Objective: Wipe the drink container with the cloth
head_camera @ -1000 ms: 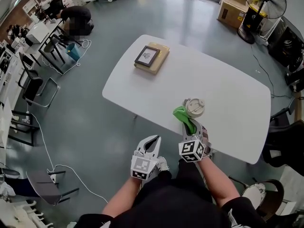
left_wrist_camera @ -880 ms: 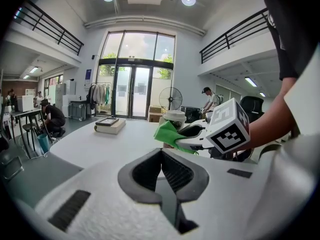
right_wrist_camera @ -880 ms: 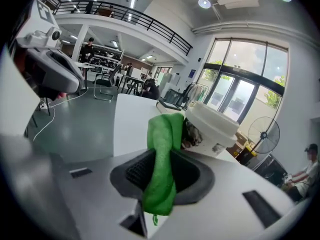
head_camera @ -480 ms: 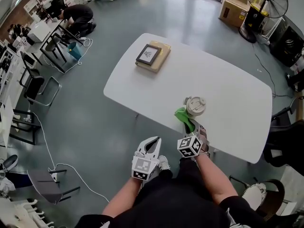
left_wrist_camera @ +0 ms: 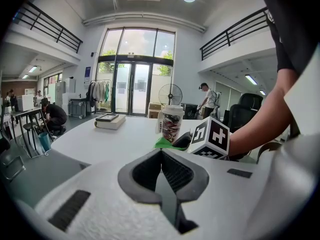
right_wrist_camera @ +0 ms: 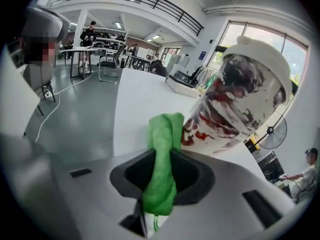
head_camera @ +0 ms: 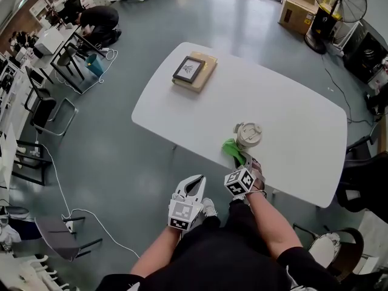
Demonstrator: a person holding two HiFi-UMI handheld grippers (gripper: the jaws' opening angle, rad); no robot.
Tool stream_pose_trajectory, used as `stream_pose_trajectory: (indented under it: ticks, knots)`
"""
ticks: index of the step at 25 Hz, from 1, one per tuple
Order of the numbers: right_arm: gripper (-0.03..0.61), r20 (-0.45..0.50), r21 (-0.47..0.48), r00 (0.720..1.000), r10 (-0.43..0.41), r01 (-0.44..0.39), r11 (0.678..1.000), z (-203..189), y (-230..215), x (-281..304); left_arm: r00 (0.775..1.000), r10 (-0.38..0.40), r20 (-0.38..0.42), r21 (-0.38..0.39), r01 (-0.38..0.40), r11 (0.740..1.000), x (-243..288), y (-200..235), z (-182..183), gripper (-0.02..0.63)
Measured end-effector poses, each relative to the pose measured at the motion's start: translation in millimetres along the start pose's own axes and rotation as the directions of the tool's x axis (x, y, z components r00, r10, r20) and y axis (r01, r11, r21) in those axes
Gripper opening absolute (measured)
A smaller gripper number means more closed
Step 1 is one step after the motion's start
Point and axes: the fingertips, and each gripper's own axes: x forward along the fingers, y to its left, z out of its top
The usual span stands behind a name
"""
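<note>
A lidded drink cup (head_camera: 248, 136) with red and dark print stands upright near the front edge of the white table (head_camera: 285, 114). In the right gripper view the cup (right_wrist_camera: 235, 101) fills the upper right. My right gripper (head_camera: 240, 160) is shut on a green cloth (right_wrist_camera: 162, 159), and the cloth's upper end touches the cup's lower left side. The cloth (head_camera: 232, 148) shows green beside the cup in the head view. My left gripper (head_camera: 193, 183) hangs off the table's front edge, jaws together, holding nothing. From the left gripper view the cup (left_wrist_camera: 171, 124) stands behind the right gripper's marker cube.
A framed picture on a book (head_camera: 194, 71) lies at the table's far left. Chairs (head_camera: 45, 111) and cables stand on the floor to the left. A fan (head_camera: 336, 8) and cardboard boxes (head_camera: 297, 8) are at the back right. A person (head_camera: 100, 23) crouches far left.
My right gripper with the cloth has shifted slightly left and down along the cup's side. The left gripper has stayed where it was.
</note>
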Motion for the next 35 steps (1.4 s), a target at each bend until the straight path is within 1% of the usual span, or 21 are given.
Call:
stream_pose_trajectory:
  ticks: [4,7,10,12,14,16,17,18,19,20,21,23,25,27,29,31,33,35]
  knots:
    - [0.098,0.014,-0.040,1.000,-0.012,0.012,0.999,1,2,0,1.000,0.024,0.000,-0.023,-0.024,0.999,-5,12,-2,0.014]
    - [0.098,0.048,-0.061,0.999,-0.018,0.021,0.998,7,2,-10,0.999,0.043,0.006,-0.012,-0.043,0.999,-8,21,0,0.014]
    - [0.098,0.141,-0.049,0.989,-0.038,0.045,0.998,28,-6,-39,0.999,0.045,0.011,-0.005,-0.045,0.999,-9,24,2,0.014]
    - [0.098,0.220,-0.032,0.974,-0.053,0.062,0.998,45,-15,-63,0.999,0.038,0.010,-0.006,-0.038,0.999,-7,23,1,0.014]
    - [0.098,0.297,-0.014,0.952,-0.070,0.078,0.997,58,-23,-90,1.000,0.028,0.007,-0.005,-0.028,1.000,-6,19,0,0.014]
    - [0.098,0.365,0.029,0.926,-0.097,0.093,0.995,69,-33,-116,1.000,0.015,0.008,-0.002,-0.015,1.000,-5,14,0,0.014]
    - [0.098,0.399,0.073,0.910,-0.113,0.091,0.993,74,-39,-128,1.000,0.007,0.010,0.000,-0.007,1.000,-3,12,0,0.014]
    - [0.098,0.433,0.136,0.892,-0.131,0.079,0.987,79,-45,-140,1.000,-0.003,0.010,0.002,0.003,1.000,-2,9,0,0.014]
    - [0.098,0.464,0.216,0.872,-0.153,0.056,0.975,83,-51,-152,1.000,-0.013,0.010,0.004,0.013,1.000,0,6,-1,0.014]
    - [0.098,0.488,0.305,0.854,-0.179,0.025,0.952,85,-58,-161,1.000,-0.020,0.009,0.005,0.020,1.000,1,4,0,0.014]
    - [0.098,0.501,0.396,0.840,-0.208,-0.010,0.918,84,-66,-169,1.000,-0.025,0.007,0.007,0.025,1.000,2,3,1,0.014]
    - [0.098,0.505,0.558,0.824,-0.257,-0.084,0.826,77,-79,-176,0.999,-0.034,0.004,0.011,0.034,0.999,2,-1,0,0.014]
    - [0.098,0.497,0.679,0.818,-0.288,-0.161,0.716,68,-87,-175,0.999,-0.044,0.001,0.014,0.044,0.999,1,-3,-3,0.014]
    - [0.100,0.489,0.771,0.814,-0.313,-0.236,0.592,59,-95,-171,0.999,-0.051,-0.006,0.020,0.052,0.998,1,-5,-4,0.014]
    - [0.100,0.480,0.832,0.808,-0.341,-0.297,0.468,50,-106,-168,0.998,-0.060,-0.011,0.023,0.061,0.998,2,-8,-5,0.014]
    - [0.100,0.462,0.870,0.808,-0.367,-0.333,0.363,40,-116,-164,0.998,-0.063,-0.013,0.023,0.063,0.998,3,-9,-4,0.014]
    - [0.100,0.435,0.898,0.815,-0.383,-0.364,0.247,28,-122,-157,0.998,-0.065,-0.015,0.023,0.065,0.998,3,-9,-4,0.014]
    - [0.100,0.403,0.913,0.830,-0.384,-0.392,0.111,15,-123,-145,0.998,-0.068,-0.015,0.026,0.068,0.997,4,-9,-2,0.014]
